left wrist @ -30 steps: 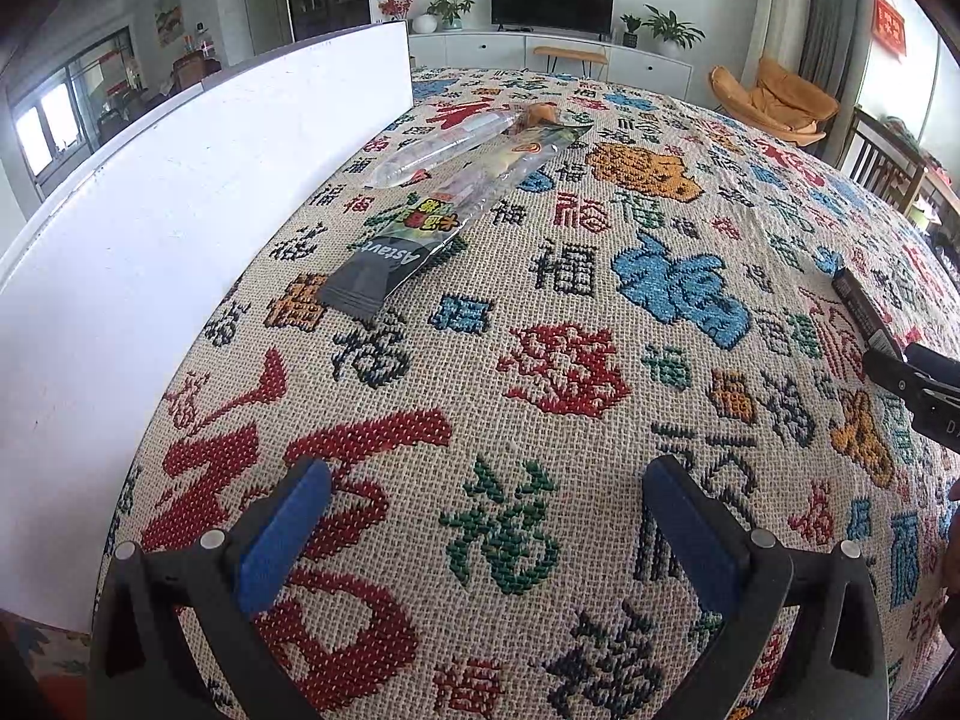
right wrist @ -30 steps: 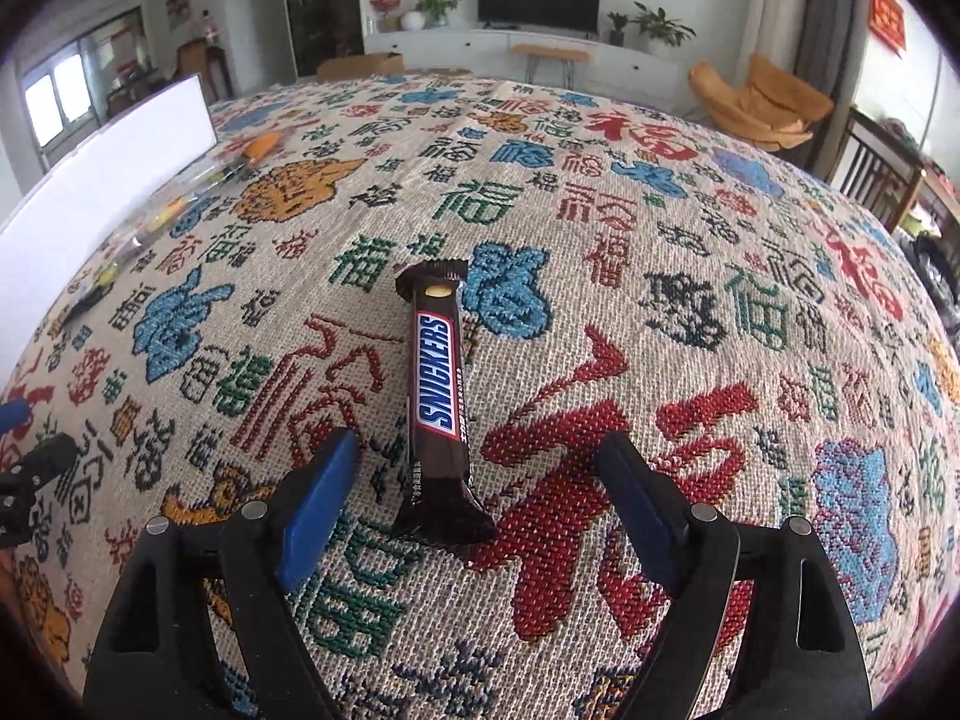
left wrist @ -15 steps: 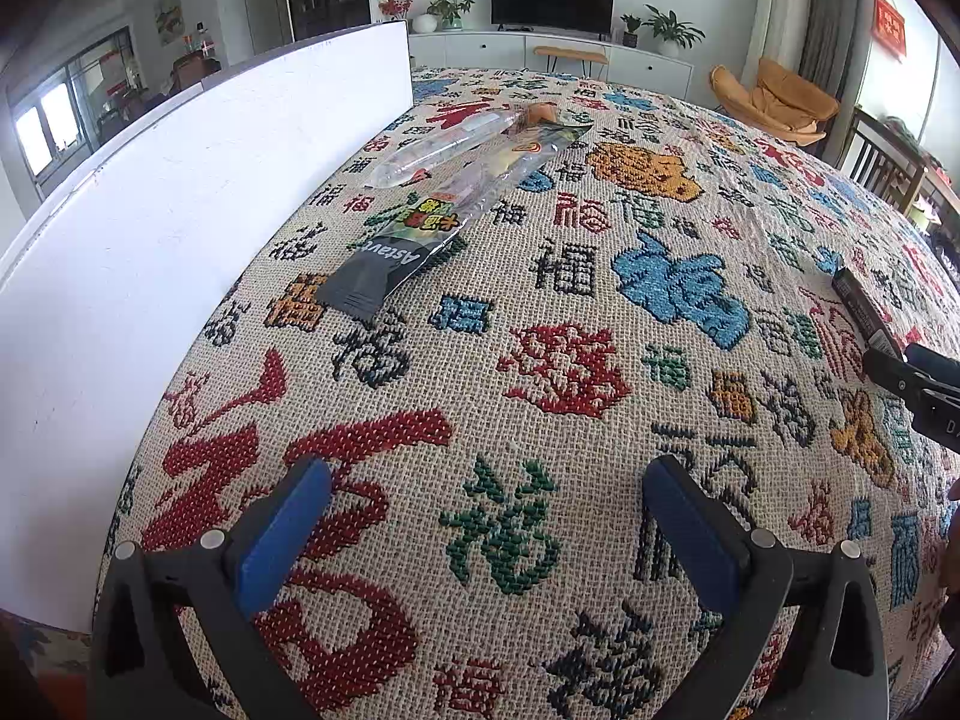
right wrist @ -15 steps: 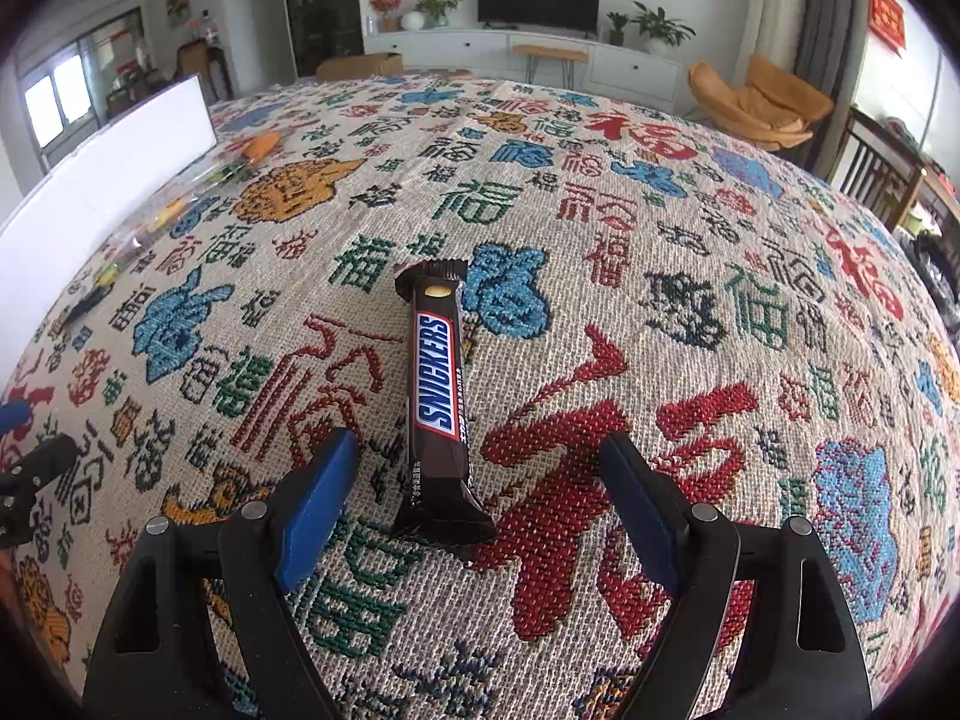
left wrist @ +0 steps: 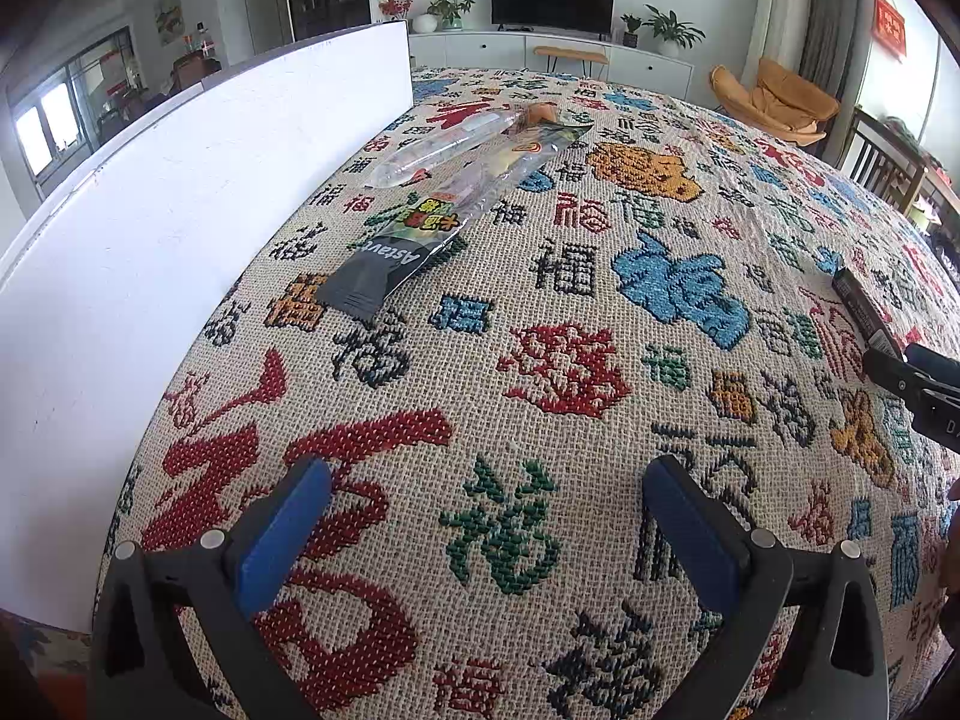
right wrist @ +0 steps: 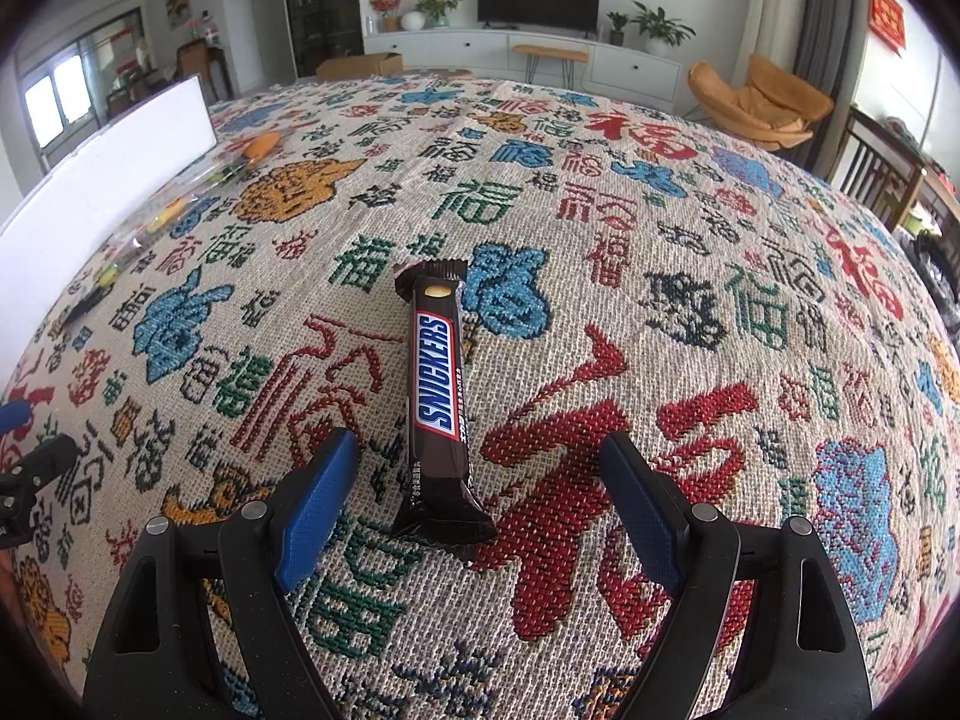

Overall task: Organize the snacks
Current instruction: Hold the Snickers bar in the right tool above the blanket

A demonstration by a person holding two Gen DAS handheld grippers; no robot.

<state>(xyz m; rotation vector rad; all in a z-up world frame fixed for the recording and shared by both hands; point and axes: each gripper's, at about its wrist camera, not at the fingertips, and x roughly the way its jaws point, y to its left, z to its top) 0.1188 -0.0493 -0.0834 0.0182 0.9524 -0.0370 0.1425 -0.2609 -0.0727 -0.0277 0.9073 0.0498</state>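
Brown Snickers bar (right wrist: 438, 402) lies lengthwise, near end between my spread, empty right gripper (right wrist: 480, 501) pads; left gripper (left wrist: 486, 531) spread, empty, farther off.

Right tool (right wrist: 474, 501) spread wide – Snickers bar (right wrist: 437, 396) between fingers, untouched.

A brown Snickers bar (right wrist: 440, 396) lies flat and sealed on the patterned cloth, label up, its length running away from the right wrist camera, the near crimped end between the spread right claw's (right wrist: 474, 501) blue pads without touching either. Well apart, by the white board, two long clear packets lie side by side at a slant: a grey-ended one (left wrist: 444, 222) and a plainer one (left wrist: 444, 141) beyond it
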